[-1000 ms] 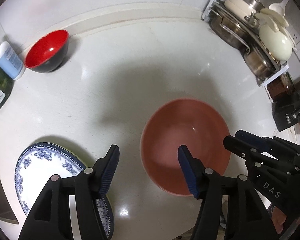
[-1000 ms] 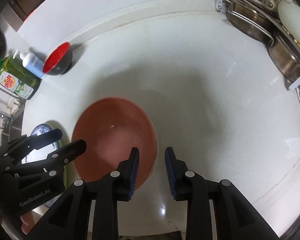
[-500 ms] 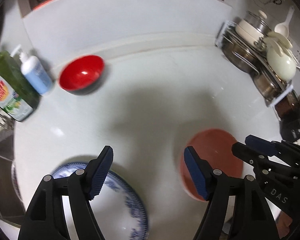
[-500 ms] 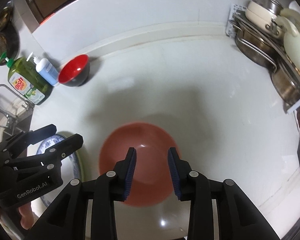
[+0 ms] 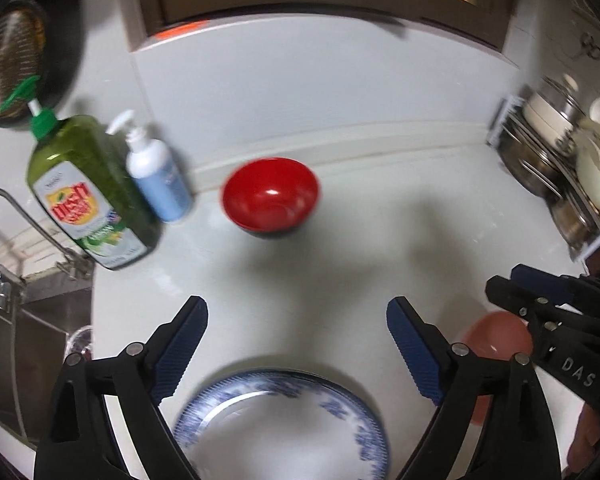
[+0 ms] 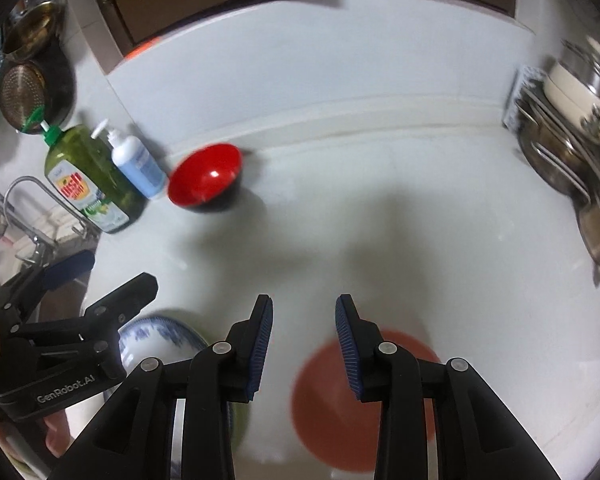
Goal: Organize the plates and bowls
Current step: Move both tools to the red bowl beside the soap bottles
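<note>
With nothing between them, the left claw (image 5: 296, 344) has been widening and the right claw (image 6: 303, 344) is gaping narrowly, both facing the red bowl (image 5: 271, 196) at twelve o'clock, likely next.

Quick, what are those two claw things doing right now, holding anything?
Left gripper: open, jaws have just been opening wider, holding nothing.
Right gripper: open, nothing between its pads.

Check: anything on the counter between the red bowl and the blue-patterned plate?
Nothing: bare white counter between red bowl and plate, clearest in the left wrist view.
</note>
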Tool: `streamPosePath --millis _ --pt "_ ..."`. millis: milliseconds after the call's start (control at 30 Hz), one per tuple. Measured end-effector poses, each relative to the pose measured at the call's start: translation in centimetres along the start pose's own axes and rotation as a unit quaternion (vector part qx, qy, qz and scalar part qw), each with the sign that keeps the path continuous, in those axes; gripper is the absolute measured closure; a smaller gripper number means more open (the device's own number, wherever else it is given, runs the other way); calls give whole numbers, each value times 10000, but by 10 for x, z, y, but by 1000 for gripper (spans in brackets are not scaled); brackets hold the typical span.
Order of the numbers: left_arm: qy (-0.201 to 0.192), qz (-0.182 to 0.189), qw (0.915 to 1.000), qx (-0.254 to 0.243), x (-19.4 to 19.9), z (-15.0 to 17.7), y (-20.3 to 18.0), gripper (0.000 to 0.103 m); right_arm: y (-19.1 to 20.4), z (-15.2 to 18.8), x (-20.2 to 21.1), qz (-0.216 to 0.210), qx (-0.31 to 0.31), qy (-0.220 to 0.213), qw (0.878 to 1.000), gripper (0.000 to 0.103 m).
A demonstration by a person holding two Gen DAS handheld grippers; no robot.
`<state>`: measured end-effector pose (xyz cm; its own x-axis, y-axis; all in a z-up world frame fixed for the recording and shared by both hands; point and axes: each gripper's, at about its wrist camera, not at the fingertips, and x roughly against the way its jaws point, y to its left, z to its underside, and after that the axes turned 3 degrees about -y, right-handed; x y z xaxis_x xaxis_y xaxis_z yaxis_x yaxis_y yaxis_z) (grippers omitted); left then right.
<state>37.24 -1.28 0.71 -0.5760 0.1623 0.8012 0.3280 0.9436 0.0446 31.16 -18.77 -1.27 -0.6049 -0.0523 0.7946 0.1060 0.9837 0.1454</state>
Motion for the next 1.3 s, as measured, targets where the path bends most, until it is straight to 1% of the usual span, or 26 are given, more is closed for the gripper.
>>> streamPosePath --millis 67,200,367,567,767,967,1067,1300 --pt "10 -99 9999 42 -3 -4 12 10 11 -8 -4 18 74 -13 10000 69" --pt "23 -168 9997 201 -9 -12 35 10 29 -20 -12 91 221 -53 9997 69" --pt "10 -310 9994 132 -15 -25 52 10 44 -38 -25 31 258 11 9997 69" --pt "88 -346 9992 175 -29 -43 71 10 58 -58 -38 5 291 52 9996 69" --pt "194 -371 9988 244 -48 -60 85 11 72 -78 -55 107 339 102 9993 69" --pt "400 -342 9981 312 -78 -77 93 12 78 -98 -82 2 276 352 9990 69" --pt "572 -354 9971 344 -96 -83 96 17 78 -106 -101 -38 236 574 9981 69" --pt "992 -246 9938 443 -136 -90 101 25 75 -118 -137 39 165 843 9963 69"
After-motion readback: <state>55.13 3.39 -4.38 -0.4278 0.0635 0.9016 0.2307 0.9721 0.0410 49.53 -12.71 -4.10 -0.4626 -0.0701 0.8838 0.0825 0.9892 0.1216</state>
